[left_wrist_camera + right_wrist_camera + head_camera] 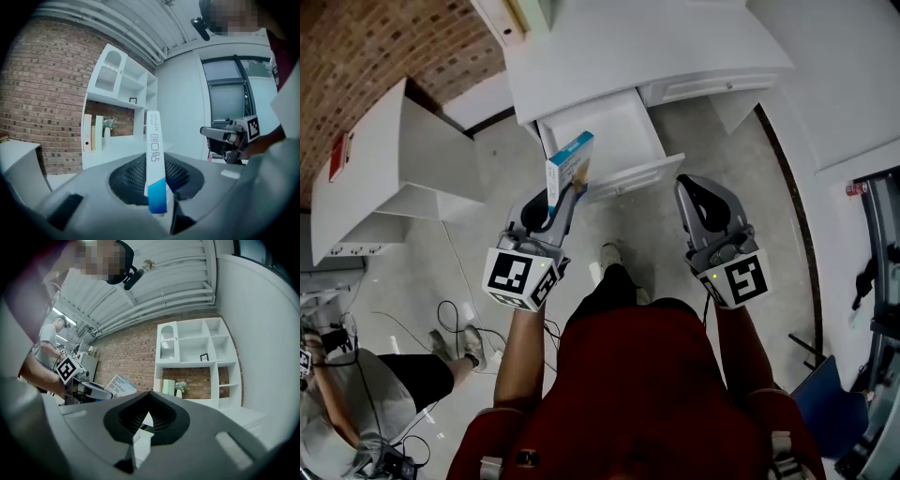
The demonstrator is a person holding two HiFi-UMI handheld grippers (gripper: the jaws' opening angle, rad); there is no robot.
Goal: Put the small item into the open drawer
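Note:
My left gripper (562,194) is shut on a small blue and white box (570,167), which stands upright between its jaws. In the head view the box sits in front of the near left corner of the open white drawer (639,175), whose inside looks empty. From the left gripper view the box (155,164) shows edge-on, clamped between the pads. My right gripper (692,187) hangs to the right of the drawer front, jaws together with nothing in them. The right gripper view shows the left gripper (89,390) and the box (120,384) at its left.
The drawer belongs to a white desk (628,56). A white cabinet (384,159) stands at the left by a brick wall. Another person (356,403) and cables (450,319) are on the floor at lower left. A white shelf unit (122,112) stands ahead.

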